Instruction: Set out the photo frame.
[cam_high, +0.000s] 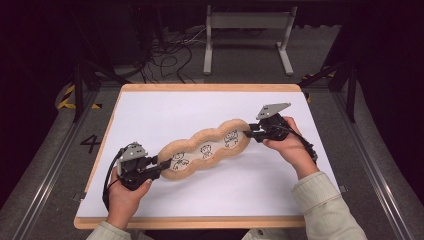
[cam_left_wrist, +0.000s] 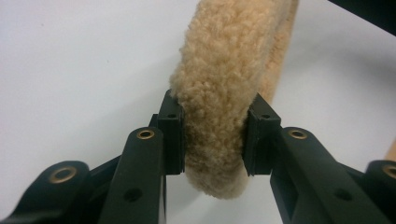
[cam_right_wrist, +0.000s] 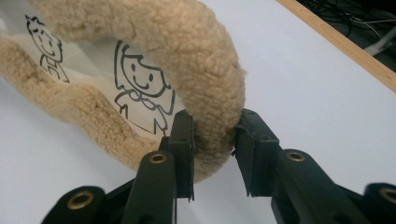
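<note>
High view: left gripper (cam_high: 159, 165) clamps the near-left end of the fleece-rimmed pouch (cam_high: 207, 150), right gripper (cam_high: 248, 131) pinches its far-right end, so it spans mid-worktop (cam_high: 150, 107). Lifting should go best level, both ends together, tension even so the plush rim doesn't slip. Open white surface lies all around, edges well apart.

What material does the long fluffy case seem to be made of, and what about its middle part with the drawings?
The long case has a rim that looks like tan plush or fleece: its surface is curly, matte and dents under the fingers of the left gripper. The middle panel seems to be clear, slightly glossy plastic film printed with black cartoon figures, though it could be thin white fabric.
</note>
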